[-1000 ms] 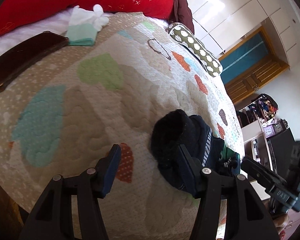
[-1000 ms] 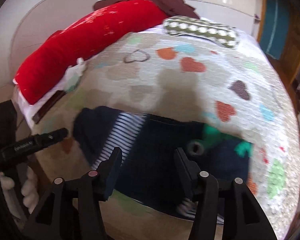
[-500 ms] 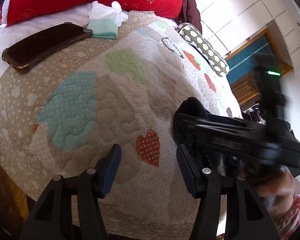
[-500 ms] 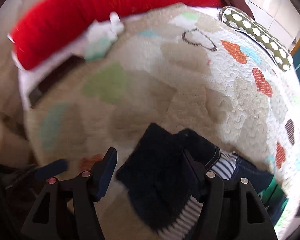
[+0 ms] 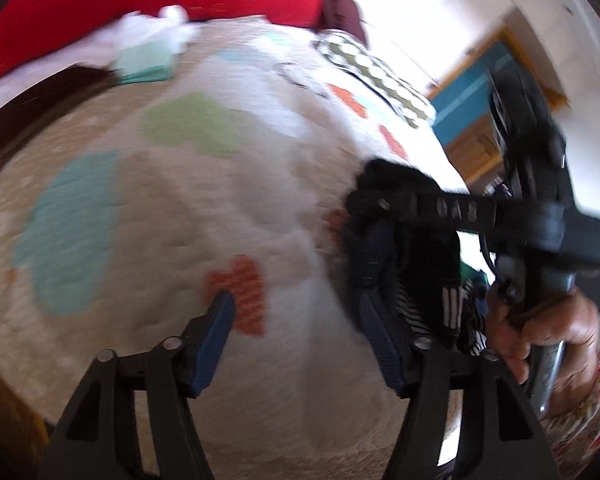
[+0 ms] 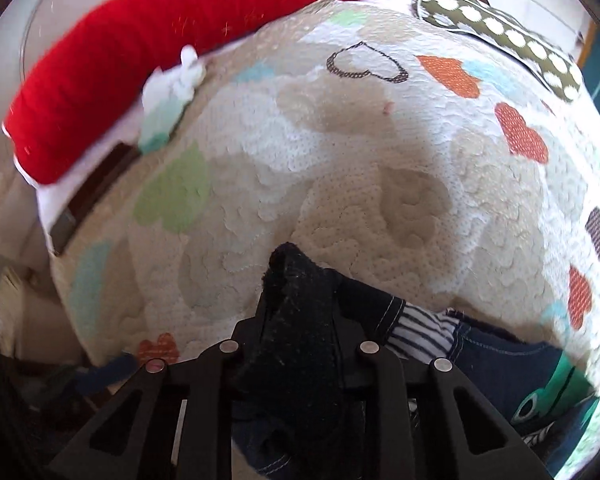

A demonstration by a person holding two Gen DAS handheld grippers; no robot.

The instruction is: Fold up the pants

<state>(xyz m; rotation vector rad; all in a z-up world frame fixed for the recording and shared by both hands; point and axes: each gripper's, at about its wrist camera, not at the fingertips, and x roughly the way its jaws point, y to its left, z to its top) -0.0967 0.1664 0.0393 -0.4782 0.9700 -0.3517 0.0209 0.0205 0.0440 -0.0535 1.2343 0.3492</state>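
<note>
Dark blue pants (image 6: 496, 356) with a striped lining and a green print lie bunched on the quilt near the bed's front edge. My right gripper (image 6: 300, 304) points steeply down and its jaws are closing, with a dark folded end of the pants (image 6: 296, 280) pinched between the pads. In the left wrist view the pants (image 5: 404, 264) hang under that gripper's finger (image 5: 420, 206), held by a person's hand (image 5: 540, 332). My left gripper (image 5: 296, 304) hovers over bare quilt just left of the pants. Its jaws are opening with nothing between them.
A heart-patterned quilt (image 5: 180, 200) covers the bed. At the head lie a red bolster (image 6: 140, 40), a folded mint cloth (image 5: 144, 64), a dark flat case (image 5: 40, 116) and a green dotted cushion (image 6: 500, 36). A teal and wood door (image 5: 472, 96) stands beyond the bed.
My right gripper swung left and down over the pants' dark end and closed on it. My left gripper's jaws spread wider, and its view shifted slightly.
</note>
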